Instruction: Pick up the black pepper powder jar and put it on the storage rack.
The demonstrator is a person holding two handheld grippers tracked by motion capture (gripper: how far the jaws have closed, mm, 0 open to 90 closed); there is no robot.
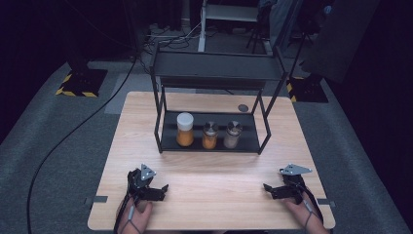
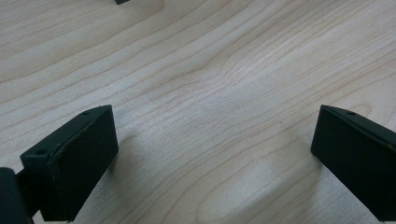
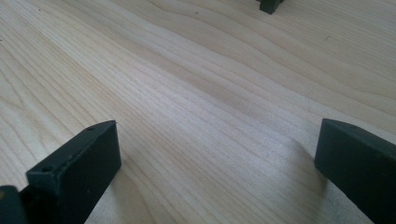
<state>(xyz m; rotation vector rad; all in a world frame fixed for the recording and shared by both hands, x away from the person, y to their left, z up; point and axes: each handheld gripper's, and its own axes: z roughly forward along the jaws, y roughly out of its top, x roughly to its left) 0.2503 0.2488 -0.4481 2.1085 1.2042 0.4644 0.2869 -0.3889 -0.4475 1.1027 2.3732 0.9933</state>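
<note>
A black two-tier metal rack (image 1: 214, 73) stands at the middle back of the wooden table (image 1: 209, 170). On its lower shelf sit a tall white-lidded jar of orange powder (image 1: 185, 129), a small silver-capped shaker of orange spice (image 1: 210, 135) and a silver-capped shaker of pale spice (image 1: 233, 134). My left gripper (image 1: 158, 191) rests low near the front left edge, open, with bare wood between its jaws (image 2: 215, 154). At the front right my right gripper (image 1: 272, 190) is open too, nothing between its jaws (image 3: 217, 158).
The rack's top shelf is bare. A small dark round disc (image 1: 243, 107) lies on the table behind the rack. Grey carpet, cables (image 1: 73, 131) and stand bases with yellow-black tape (image 1: 80, 83) surround the table. A rack foot (image 3: 270, 5) shows far off.
</note>
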